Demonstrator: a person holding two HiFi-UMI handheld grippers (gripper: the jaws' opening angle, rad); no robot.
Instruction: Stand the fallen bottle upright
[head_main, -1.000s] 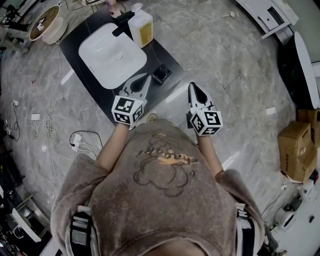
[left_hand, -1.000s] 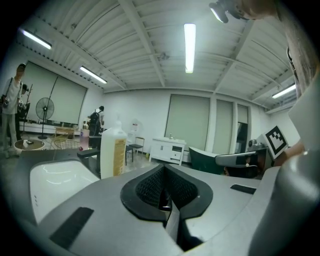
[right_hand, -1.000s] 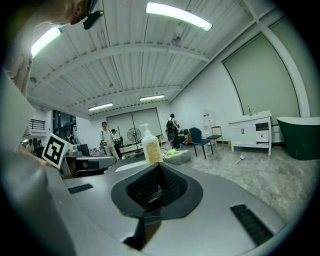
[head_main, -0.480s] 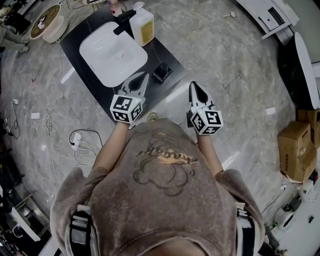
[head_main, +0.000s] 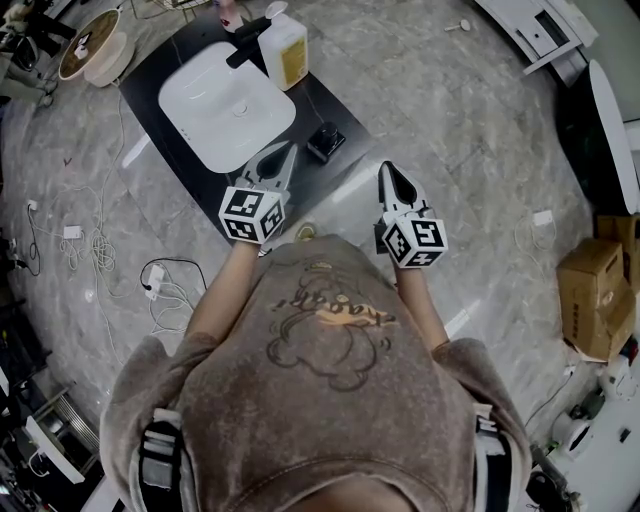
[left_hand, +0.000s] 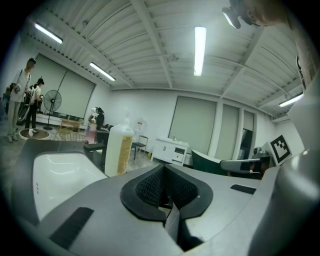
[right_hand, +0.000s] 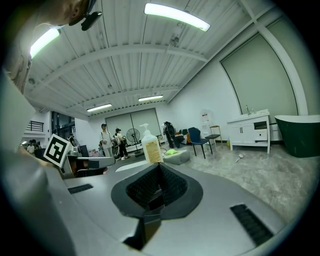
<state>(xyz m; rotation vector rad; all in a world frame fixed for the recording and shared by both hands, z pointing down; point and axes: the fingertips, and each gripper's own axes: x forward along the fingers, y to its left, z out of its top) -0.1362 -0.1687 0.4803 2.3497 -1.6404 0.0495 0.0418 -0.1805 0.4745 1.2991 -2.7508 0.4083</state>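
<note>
Bottle: the pump bottle (head_main: 283, 52), whitish with a yellow label, stands upright at the far end of the black bench (head_main: 335, 110). It is just beside the far corner of the white basin (head_main: 225, 110) and next to the black faucet (head_main: 245, 52).
Bottle, left gripper view: it stands upright (left_hand: 119, 150) behind the pale curve of the basin (left_hand: 60, 172), left of the tongs' line.
Bottle, right gripper view: upright (right_hand: 151, 148), small and far off, just above the tips.
Left tongs: pressed together (head_main: 283, 152), with nothing between the dark ribbed pads (left_hand: 165, 172). They sit over the near edge of the bench by the basin's near corner, pointing roughly toward the bottle and well apart from it.
Right tongs: pressed together and empty (head_main: 386, 170), with only the pads meeting in their own view (right_hand: 159, 170). They are held just off the bench's near right corner, well apart from the bottle.
Small black object: a squarish item (head_main: 325, 143) sits on the bench between the basin and the bench's right edge, near the tip of the left tongs. What it is cannot be told.
Floor: grey marble (head_main: 450, 110), with white cables (head_main: 95, 245) at the left and a cardboard box (head_main: 590, 300) at the right.
Background: people (left_hand: 17, 97) stand beside a pedestal fan (left_hand: 51, 102) in the left gripper view.
</note>
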